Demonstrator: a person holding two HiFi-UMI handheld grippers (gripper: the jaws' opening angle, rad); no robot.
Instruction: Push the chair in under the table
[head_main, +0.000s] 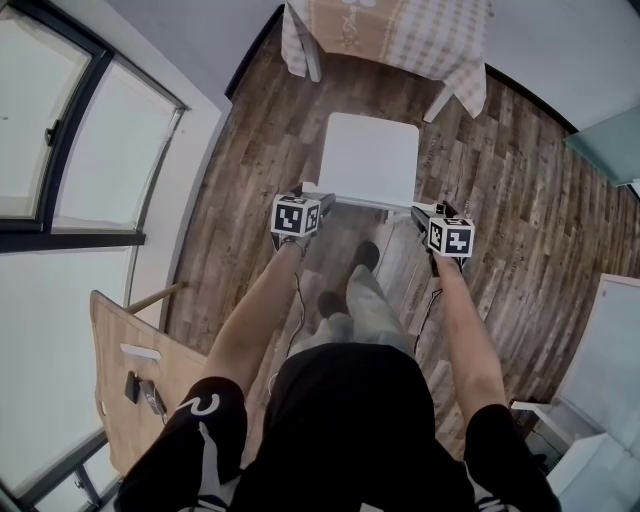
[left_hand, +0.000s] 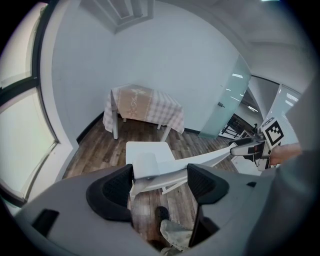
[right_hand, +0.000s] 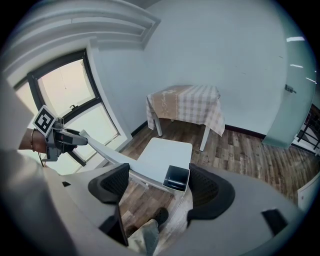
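Observation:
A white chair (head_main: 368, 160) stands on the wood floor, its seat facing a table (head_main: 400, 35) draped in a checked cloth. The table's near edge is a short way beyond the seat. My left gripper (head_main: 322, 201) is at the left end of the chair's top back rail (left_hand: 150, 167), and that end lies between its wide jaws (left_hand: 160, 182). My right gripper (head_main: 419, 213) is at the rail's right end (right_hand: 176, 178), which sits between its spread jaws (right_hand: 159, 185). Neither pair of pads clamps the rail.
Tall windows (head_main: 60, 150) run along the left. A wooden desk (head_main: 125, 350) with small items is behind on the left, white furniture (head_main: 610, 350) on the right, a frosted glass door (left_hand: 227, 100) beyond. The person's legs and shoes (head_main: 365, 255) are behind the chair.

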